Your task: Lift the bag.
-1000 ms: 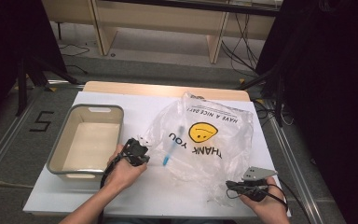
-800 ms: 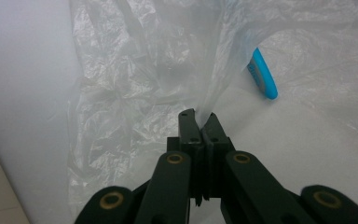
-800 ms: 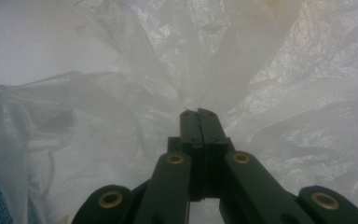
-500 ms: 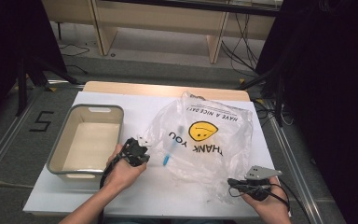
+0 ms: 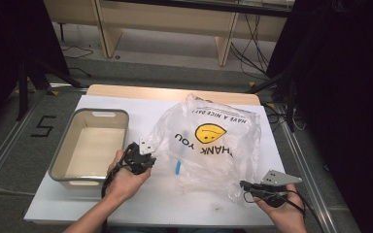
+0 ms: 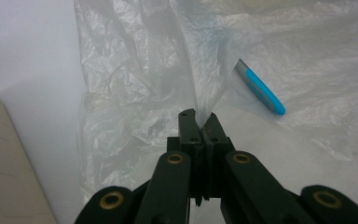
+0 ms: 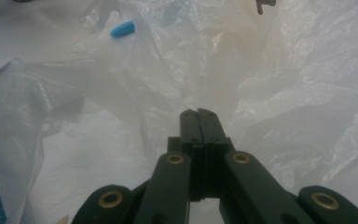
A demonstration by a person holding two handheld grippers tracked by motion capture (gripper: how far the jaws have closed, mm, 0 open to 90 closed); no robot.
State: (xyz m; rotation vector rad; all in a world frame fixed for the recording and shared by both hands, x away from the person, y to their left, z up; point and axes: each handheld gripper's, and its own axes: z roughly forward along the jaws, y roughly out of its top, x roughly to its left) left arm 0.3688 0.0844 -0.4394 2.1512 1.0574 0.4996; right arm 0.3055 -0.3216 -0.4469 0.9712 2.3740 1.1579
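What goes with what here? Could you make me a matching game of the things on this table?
Things:
1. bag
2. bin
3. pen
4. left gripper

States:
a. blue and grey, lying inside the plastic
b. empty, at the table's left
c. shut on a fold of plastic
d. clear, with a yellow smiley face

Pairs: 1-d, 2-b, 3-a, 4-c

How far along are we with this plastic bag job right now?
Early stage. Done: the left gripper is shut on a fold of the plastic bag, and the right gripper is shut at the bag's near edge, though film between its jaws can't be confirmed. In hand: holding the bag. Left: the blue pen lies inside, and the tub holds nothing.
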